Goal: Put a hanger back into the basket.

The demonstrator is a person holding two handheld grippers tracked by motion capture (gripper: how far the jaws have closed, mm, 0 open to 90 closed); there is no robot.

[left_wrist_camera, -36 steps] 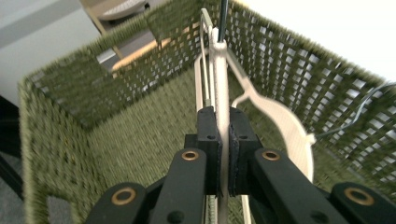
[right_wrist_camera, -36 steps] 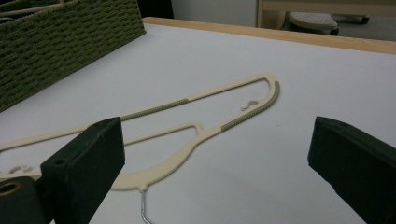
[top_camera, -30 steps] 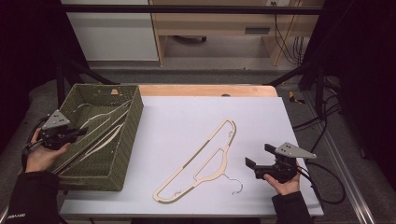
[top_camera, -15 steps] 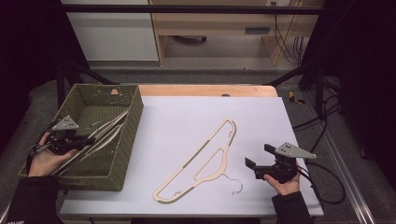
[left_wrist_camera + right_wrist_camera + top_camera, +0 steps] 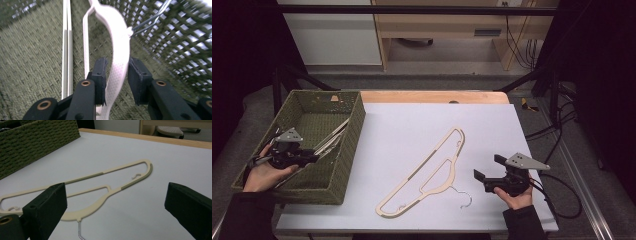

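Observation:
A cream hanger with a wire hook lies diagonally on the white table top, also seen as the hanger ahead of my right gripper. That right gripper rests near the table's front right, open and empty. My left gripper reaches into the green woven basket. Its jaws have just been opening, and a white hanger arm runs loosely between them at the left gripper. A second hanger lies beside it on the basket floor.
The basket wall rises close on the right of the left gripper view. The basket stands at the table's left. A wooden strip edges the far side. Cables trail off the table's right edge.
My left hand has shifted slightly, and the hanger it carried has sunk lower into the basket. The right gripper and the hanger on the table have stayed put.

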